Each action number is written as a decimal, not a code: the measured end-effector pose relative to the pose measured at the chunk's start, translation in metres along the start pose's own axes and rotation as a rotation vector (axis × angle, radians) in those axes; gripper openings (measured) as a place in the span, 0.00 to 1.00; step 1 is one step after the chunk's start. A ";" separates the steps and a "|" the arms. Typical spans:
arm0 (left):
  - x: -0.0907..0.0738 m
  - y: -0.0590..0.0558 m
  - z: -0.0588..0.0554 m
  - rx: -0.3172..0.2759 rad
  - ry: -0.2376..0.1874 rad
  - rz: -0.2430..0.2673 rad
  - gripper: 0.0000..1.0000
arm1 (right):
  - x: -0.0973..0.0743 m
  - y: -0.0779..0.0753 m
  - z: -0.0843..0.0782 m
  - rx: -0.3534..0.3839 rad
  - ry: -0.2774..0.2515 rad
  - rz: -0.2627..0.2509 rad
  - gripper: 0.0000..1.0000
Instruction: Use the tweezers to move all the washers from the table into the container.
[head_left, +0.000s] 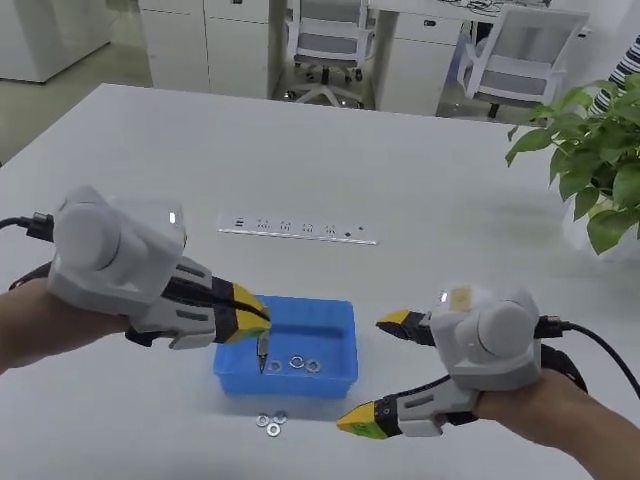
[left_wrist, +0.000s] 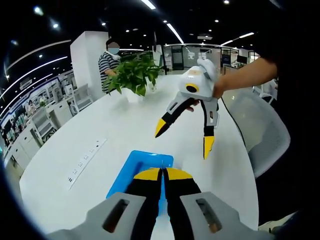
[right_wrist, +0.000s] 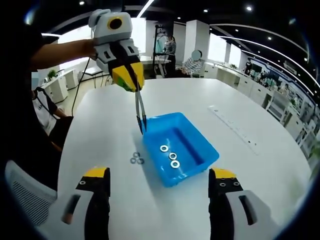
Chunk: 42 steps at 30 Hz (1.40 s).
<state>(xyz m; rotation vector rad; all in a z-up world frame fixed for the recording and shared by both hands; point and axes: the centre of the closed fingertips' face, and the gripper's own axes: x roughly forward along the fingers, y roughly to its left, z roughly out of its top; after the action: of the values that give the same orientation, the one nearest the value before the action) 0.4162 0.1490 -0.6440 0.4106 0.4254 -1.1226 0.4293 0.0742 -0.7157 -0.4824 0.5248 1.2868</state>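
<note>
My left gripper (head_left: 255, 318) is shut on metal tweezers (head_left: 262, 350), which point down into the blue container (head_left: 325, 320). Three washers (head_left: 296, 362) lie inside it by the tips; I cannot tell whether the tips hold one. Three more washers (head_left: 272, 423) lie on the table just in front of the container. My right gripper (head_left: 375, 370) hovers open to the container's right with nothing in it. In the right gripper view its jaws (right_wrist: 159, 175) frame the container (right_wrist: 200, 150), the tweezers (right_wrist: 140, 112), the left gripper (right_wrist: 131, 82) and the table washers (right_wrist: 136, 158). The left gripper view shows shut jaws (left_wrist: 162, 172) over the container (left_wrist: 137, 162).
A white power strip (head_left: 298, 229) lies beyond the container on the white table. A green plant (head_left: 600, 150) stands at the right edge. Office chairs (head_left: 330, 40) stand behind the table's far edge. A person (left_wrist: 107, 62) stands by the plant.
</note>
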 end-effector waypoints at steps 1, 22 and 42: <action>0.000 -0.001 0.000 0.001 0.000 0.000 0.06 | 0.000 0.000 0.000 0.003 -0.005 0.000 0.83; 0.014 -0.026 -0.009 0.002 -0.022 -0.049 0.06 | -0.007 0.014 -0.011 0.043 -0.046 0.003 1.00; 0.026 -0.035 -0.025 -0.019 -0.011 -0.076 0.06 | -0.005 0.024 -0.020 0.057 -0.033 0.018 1.00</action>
<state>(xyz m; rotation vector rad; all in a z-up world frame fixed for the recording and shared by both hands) 0.3907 0.1288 -0.6826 0.3739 0.4442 -1.1931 0.4031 0.0635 -0.7296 -0.4088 0.5383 1.2918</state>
